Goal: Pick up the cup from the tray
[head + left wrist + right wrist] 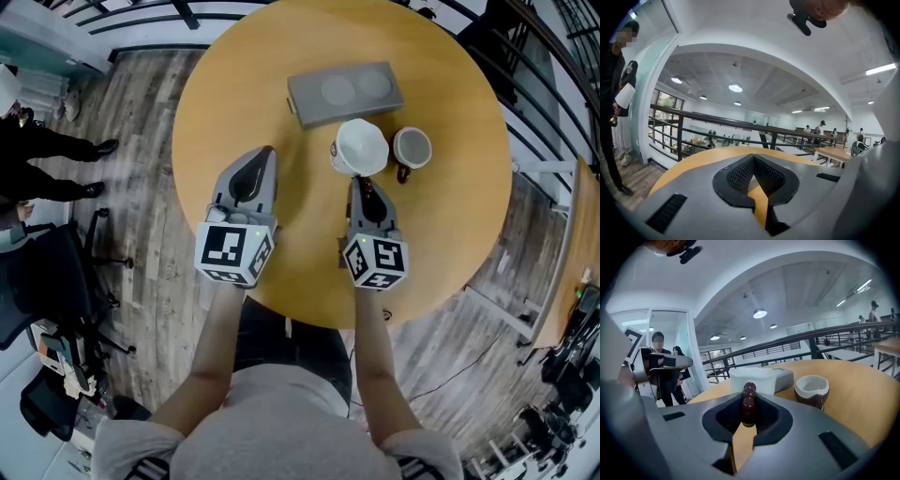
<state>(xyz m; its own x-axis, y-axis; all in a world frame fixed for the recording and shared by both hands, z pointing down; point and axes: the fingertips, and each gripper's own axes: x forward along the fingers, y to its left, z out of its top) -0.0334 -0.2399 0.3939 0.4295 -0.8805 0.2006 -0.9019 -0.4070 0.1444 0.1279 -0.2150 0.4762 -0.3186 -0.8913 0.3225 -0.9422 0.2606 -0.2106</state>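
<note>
Our round wooden table (234, 112) had a gray tray (298, 94) on it. We held the white cup (361, 145) just by the tray's near edge, with the right gripper (367, 185) squeezed on its bumpy brown handle (749, 401). The cup looked hard, smooth and easy to break. Our left gripper (265, 155) was closed and held nothing.

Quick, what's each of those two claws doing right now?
Left gripper: closed, nothing in it.
Right gripper: closed on the handle of the white cup.
</note>
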